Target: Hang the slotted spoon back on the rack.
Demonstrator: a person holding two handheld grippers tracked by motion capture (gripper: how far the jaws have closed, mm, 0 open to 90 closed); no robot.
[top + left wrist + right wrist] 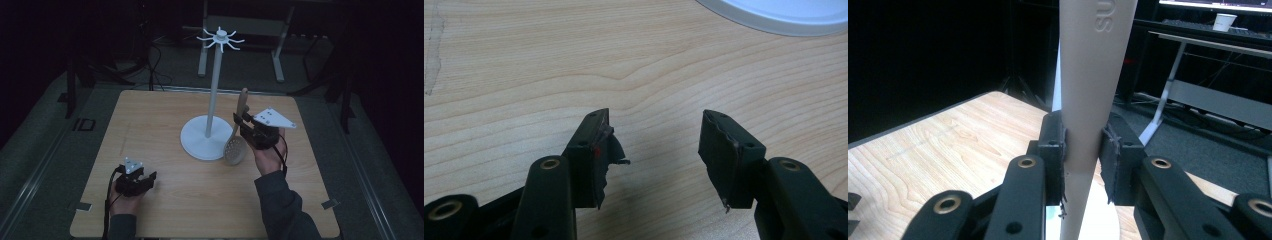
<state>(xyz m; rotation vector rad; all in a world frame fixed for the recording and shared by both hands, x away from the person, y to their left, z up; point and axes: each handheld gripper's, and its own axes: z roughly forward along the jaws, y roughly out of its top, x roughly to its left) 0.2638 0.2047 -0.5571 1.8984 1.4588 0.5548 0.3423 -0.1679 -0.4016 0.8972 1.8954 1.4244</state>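
Lifting the skimmer toward the rack

I am pinching the slotted spoon (239,131) by its handle with the right gripper (240,122), keeping it upright beside the white hook stand (214,82) so its end can meet a hook. My left gripper (654,145) is resting spread apart, idle on the table (524,65).

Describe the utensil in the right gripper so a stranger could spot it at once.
Start at the wooden table and find the white hook stand rising from its round base. Just right of that base, the right gripper clamps the handle of a beige slotted spoon, head down. It is the scene's one utensil, its round bowl dotted with holes.
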